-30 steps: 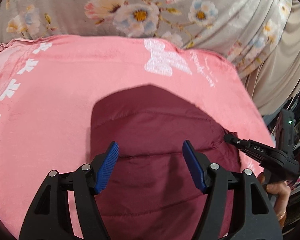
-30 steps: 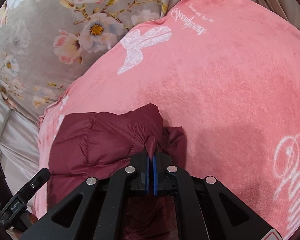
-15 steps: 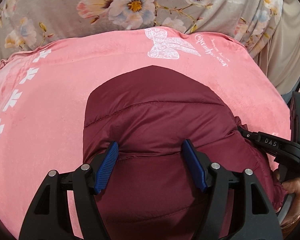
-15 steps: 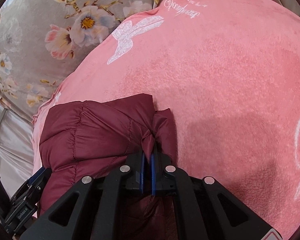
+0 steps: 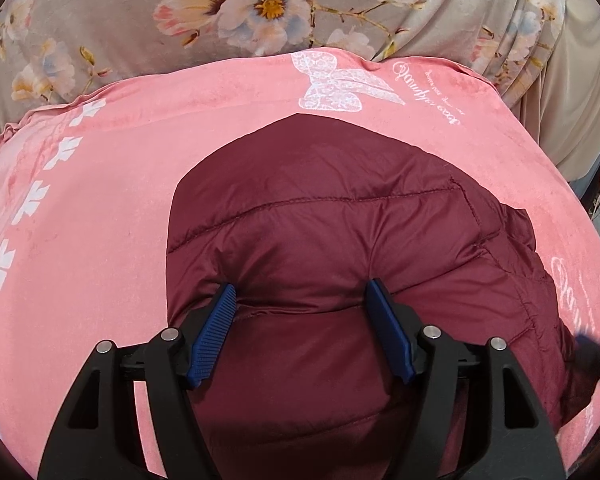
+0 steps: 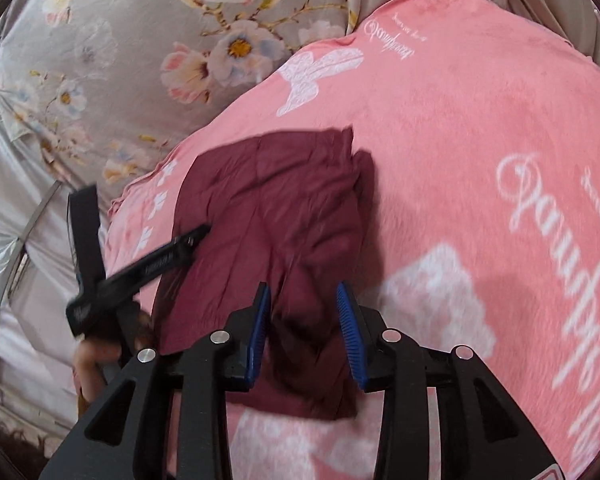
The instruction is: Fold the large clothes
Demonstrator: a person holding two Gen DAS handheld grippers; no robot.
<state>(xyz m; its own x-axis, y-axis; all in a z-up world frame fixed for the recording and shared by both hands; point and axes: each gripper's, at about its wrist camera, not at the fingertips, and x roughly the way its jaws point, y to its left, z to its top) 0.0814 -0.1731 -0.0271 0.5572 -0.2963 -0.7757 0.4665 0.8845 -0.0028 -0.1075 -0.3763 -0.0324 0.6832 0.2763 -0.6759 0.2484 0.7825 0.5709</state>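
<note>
A maroon quilted puffer jacket lies folded in a bundle on a pink blanket. My left gripper is open, its blue pads resting on the jacket's near part, holding nothing. In the right wrist view the jacket lies flat and my right gripper is open just above its near edge, empty. The left gripper also shows in the right wrist view at the jacket's left side. A blurred dark tip of the right gripper shows at the right edge of the left wrist view.
The pink blanket has white butterfly prints and script and covers the bed. A grey floral sheet lies beyond it. Beige cloth hangs at the far right. Pale drapery is at the left.
My right gripper has opened and let go of the jacket fold, then pulled back. The jacket now lies further onto the blanket. My left gripper stays open on it.
</note>
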